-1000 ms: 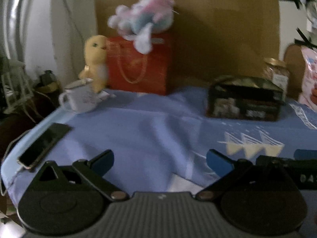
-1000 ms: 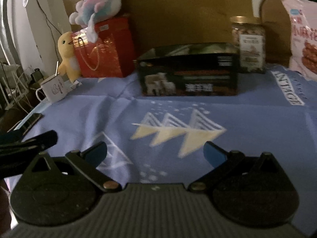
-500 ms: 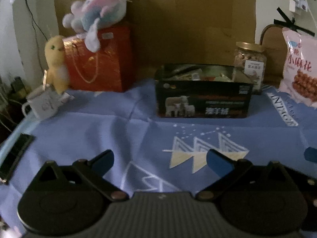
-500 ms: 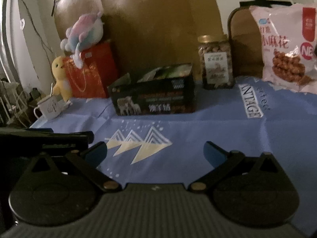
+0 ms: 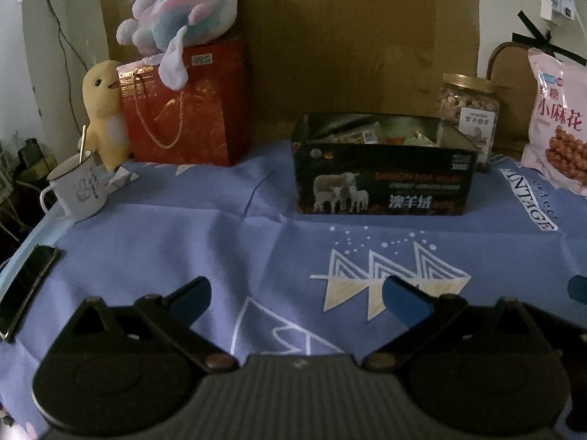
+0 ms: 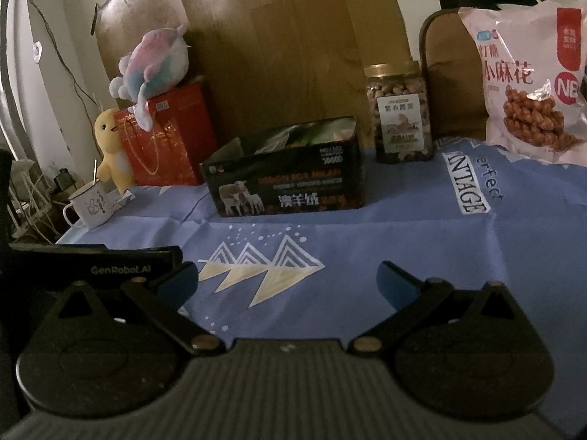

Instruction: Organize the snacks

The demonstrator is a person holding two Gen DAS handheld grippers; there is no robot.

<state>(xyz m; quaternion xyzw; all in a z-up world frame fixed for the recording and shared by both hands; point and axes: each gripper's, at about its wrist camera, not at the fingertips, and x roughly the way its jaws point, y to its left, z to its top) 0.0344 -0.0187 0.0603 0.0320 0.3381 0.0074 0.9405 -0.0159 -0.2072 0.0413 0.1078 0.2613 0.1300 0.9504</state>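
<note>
Both hand-held grippers spread wide and empty

The left hand-held gripper [image 5: 295, 295] hovers level, its blue-tipped fingers [image 5: 403, 302] far apart with nothing between them. The right hand-held gripper [image 6: 286, 281] sits just beside it, equally spread, gripping nothing

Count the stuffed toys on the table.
2. A yellow duck toy stands at the back left, beside the red gift bag and behind the mug. A pink and blue plush lies on top of that bag. Others may be hidden.
</note>
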